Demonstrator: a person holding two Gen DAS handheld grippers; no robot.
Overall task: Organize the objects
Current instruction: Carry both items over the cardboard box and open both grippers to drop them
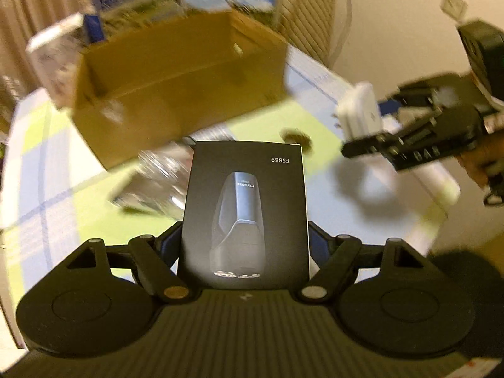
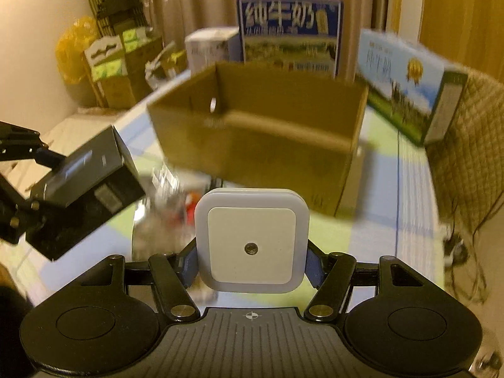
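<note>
My left gripper [image 1: 245,239] is shut on a black shaver box [image 1: 245,208] marked FS889, held above the table. It also shows in the right wrist view [image 2: 85,186], at left. My right gripper [image 2: 252,261] is shut on a white square night light [image 2: 252,241], also seen from the left wrist view [image 1: 359,116], at right. An open brown cardboard box [image 1: 176,82] stands on the table ahead of both grippers; it also shows in the right wrist view [image 2: 261,132]. It looks empty inside.
The table has a green, white and blue checked cloth [image 1: 63,163]. Blurred shiny packets [image 1: 151,179] lie in front of the cardboard box. Milk cartons [image 2: 289,34] stand behind it. A quilted chair [image 2: 466,157] is at the right. Bags and boxes [image 2: 107,63] are stacked by the wall.
</note>
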